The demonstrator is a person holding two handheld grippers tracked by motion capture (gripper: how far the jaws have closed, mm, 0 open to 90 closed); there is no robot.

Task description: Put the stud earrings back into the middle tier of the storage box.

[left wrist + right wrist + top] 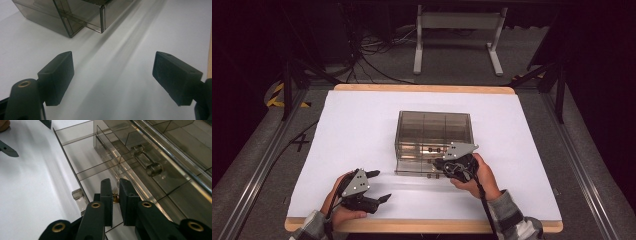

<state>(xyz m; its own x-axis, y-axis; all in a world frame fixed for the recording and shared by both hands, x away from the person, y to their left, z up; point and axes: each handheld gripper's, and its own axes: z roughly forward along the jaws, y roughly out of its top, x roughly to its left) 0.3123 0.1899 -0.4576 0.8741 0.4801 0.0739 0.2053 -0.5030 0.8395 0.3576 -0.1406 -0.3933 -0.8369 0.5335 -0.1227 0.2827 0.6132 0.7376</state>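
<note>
While the right gripper (115, 192) pinches a small bulb-like part (115, 191) over the pulled-out bottom drawer (75, 152) of the clear box (433, 135) at mid-table, its jaws nearly closed, the part could slip and roll into the wrong compartment if the grip loosens early. Near the table's front edge, the left gripper (112, 75) gapes wide, holding nothing.

The small object (115, 192) pinched inside the right gripper (115, 186) is mostly hidden.

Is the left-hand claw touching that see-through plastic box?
Apart. In the left gripper view, the left gripper hangs open over the white table cover, with bare cover between its jaws and the clear drawer box.
</note>
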